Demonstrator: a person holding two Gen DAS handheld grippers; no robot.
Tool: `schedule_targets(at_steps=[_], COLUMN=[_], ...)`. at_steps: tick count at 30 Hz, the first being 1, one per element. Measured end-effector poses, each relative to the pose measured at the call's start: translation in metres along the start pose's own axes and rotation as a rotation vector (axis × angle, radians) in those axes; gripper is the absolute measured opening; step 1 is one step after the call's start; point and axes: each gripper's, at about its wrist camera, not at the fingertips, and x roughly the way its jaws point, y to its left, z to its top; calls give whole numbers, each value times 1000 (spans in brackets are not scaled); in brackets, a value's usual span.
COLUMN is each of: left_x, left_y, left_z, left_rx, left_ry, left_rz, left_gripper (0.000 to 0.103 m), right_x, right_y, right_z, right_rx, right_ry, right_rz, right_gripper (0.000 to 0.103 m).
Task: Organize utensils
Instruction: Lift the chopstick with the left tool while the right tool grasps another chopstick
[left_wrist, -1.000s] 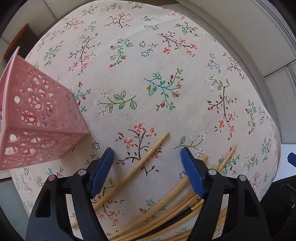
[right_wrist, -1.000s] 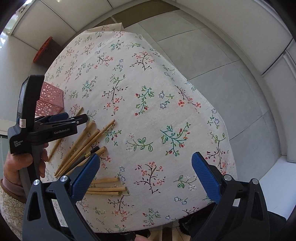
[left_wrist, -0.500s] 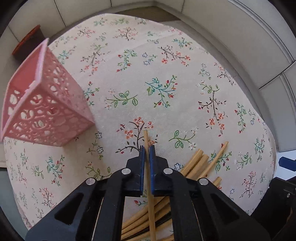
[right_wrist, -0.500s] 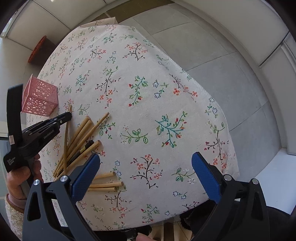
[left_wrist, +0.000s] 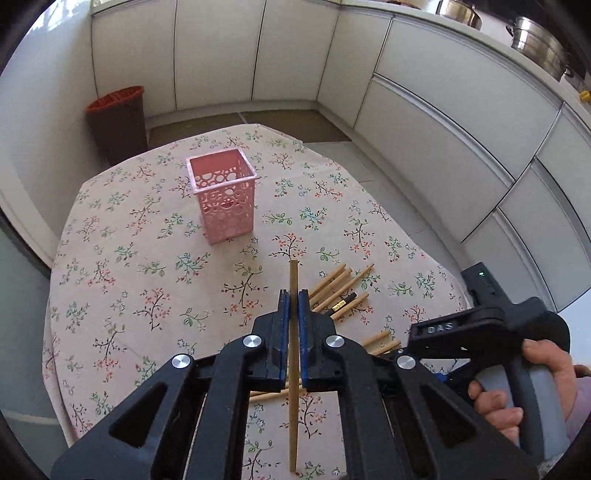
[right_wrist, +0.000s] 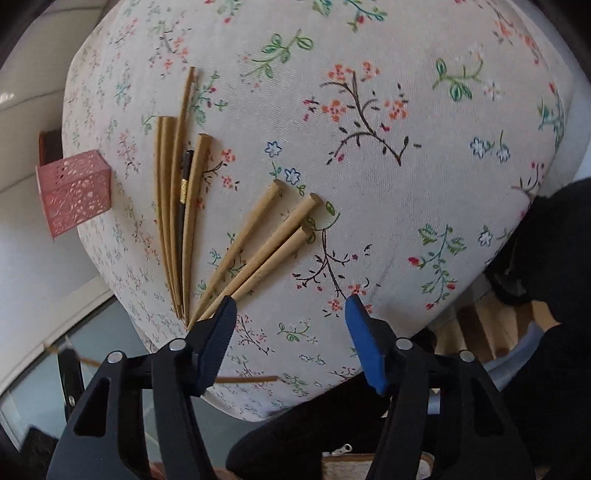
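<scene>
We have one thin bamboo chopstick (left_wrist: 293, 354) pinched in our left gripper (left_wrist: 293, 302); the pink perforated plastic holder (left_wrist: 223, 197) ahead looks empty. Our right gripper (right_wrist: 290, 314) is closing (nothing between) beside the remaining chopsticks (right_wrist: 258, 254).

A basket (left_wrist: 223, 195) is stood on the desk (left_wrist: 122, 280), well behind a bunch of chopsticks (left_wrist: 340, 291) laid flat; three more chopsticks (right_wrist: 266, 243) are laid just beside them.
</scene>
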Motion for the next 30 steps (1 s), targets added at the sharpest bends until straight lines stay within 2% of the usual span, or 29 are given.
schedule_targets(at_steps=[1,4,10,11,12,14,15,17,18,21,25,26,27,30], left_x=[-4,-23,-36,-36,-37,-39,-40,-42,-43,-45,-45,-46,-46,-47], left_y=[2,9,14,16,17,23,25,28,28,26,20,19,18,16], left_z=[-1,-2,-4,-4,-4,-5,-6,-5,-5,-4,-2,-2,-1,-1], left_rx=[-7,-23,-31,-33,-40,-55,-63,-74,-75,-74,-60,-59,-59,-60], left_ry=[-14,-64,-108,-113,-116,-125,-129,-137,-142,-148,-154,-156,-159,-162], left_rz=[-2,-19,-50,-51,-51,-55,-60,-65,-61,-75,-78,-76,-76,-78], left_gripper=[4,4,4,4,4,4,5,4,5,4,4,4,4,4], right_x=[4,8,14,13,10,-5,-7,-16,-20,-37,-44,-40,-35,-28], right_y=[2,6,37,43,49,50,48,44,45,35,29,27,26,14], right_z=[1,1,-6,-4,0,12,20,35,41,48,34,29,26,28], right_rx=[32,101,89,57,0,-56,-68,-103,-154,-190,-241,-242,-237,-221], right_ry=[-8,-39,-119,-133,-162,-213,-201,-191,-180,-165,-156,-147,-137,-156], right_rz=[-3,-33,-165,-170,-147,-160,-159,-129,-100,3,-43,-50,-57,-88], right_gripper=[43,43,43,41,21,10,9,9,9,11,15,23,36,37])
